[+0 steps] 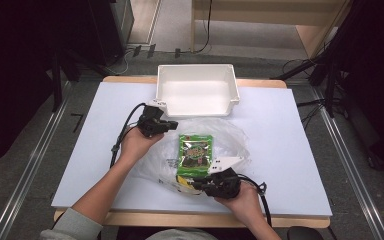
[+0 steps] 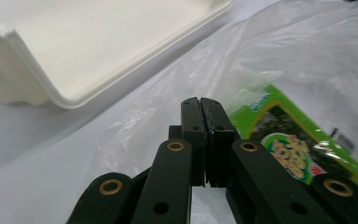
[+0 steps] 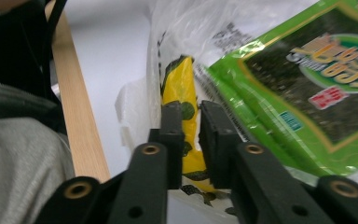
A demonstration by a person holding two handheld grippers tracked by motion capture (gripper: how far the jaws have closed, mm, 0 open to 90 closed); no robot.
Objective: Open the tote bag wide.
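Overhead plus two close gripper views

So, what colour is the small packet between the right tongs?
Yellow with dark spots. The small packet shows best in the right gripper view, beside the green packet.

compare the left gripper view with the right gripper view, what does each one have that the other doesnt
Left gripper view alone: the white bin standing on the table, and the left tool with its jaws shut, nothing visible between them.

Right gripper view alone: a yellow packet between the slightly parted jaws of the right tool, the table's wooden edge, and a grey sleeve.

Both: the green snack packet and the clear plastic bag around it.
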